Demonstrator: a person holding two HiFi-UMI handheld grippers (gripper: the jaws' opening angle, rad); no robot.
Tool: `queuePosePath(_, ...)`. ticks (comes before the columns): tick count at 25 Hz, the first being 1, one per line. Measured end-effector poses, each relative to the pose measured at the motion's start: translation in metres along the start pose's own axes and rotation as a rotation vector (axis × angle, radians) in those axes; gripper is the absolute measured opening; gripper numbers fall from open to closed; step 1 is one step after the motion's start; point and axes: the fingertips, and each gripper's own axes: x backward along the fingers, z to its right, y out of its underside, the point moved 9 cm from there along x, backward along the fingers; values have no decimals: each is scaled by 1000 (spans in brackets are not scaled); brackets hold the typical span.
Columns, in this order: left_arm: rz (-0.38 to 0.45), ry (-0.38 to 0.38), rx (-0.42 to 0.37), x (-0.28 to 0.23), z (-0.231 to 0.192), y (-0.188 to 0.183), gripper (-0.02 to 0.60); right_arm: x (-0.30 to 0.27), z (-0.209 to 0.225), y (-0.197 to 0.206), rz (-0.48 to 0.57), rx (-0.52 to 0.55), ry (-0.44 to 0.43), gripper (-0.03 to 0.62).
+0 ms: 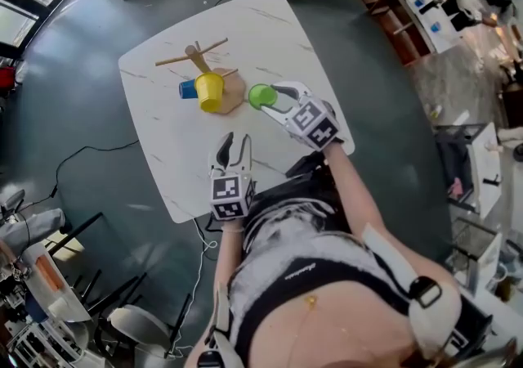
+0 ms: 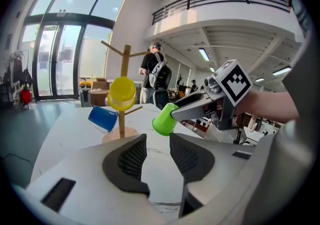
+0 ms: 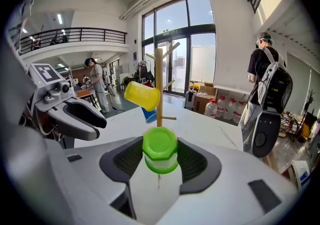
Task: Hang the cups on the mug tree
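Observation:
The wooden mug tree point(image 1: 194, 54) stands at the far side of the white table point(image 1: 270, 31). A yellow cup point(image 1: 210, 91) and a blue cup point(image 1: 188, 89) hang on its branches, low by the base. My right gripper point(image 1: 274, 98) is shut on a green cup point(image 1: 261, 96), held above the table just right of the tree. In the right gripper view the green cup point(image 3: 160, 150) sits between the pads with its bottom toward the camera, the tree point(image 3: 159, 79) straight ahead. My left gripper point(image 1: 234, 145) stands open with nothing in it, nearer the table's front edge.
In the left gripper view a person with a backpack point(image 2: 156, 76) stands beyond the table, near cardboard boxes point(image 2: 97, 91). Chairs point(image 1: 135, 321) stand on the floor at lower left. The table's right corner point(image 1: 347, 144) lies under my right arm.

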Motion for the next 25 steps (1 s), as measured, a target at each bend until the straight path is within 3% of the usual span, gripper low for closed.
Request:
queuePosePath(13, 17, -28, 11, 15, -16, 1, 149, -9, 23, -34, 160, -59, 28, 227)
queuePosePath(25, -3, -89, 68, 22, -29, 4, 149, -54, 38, -34, 142, -99, -22, 227)
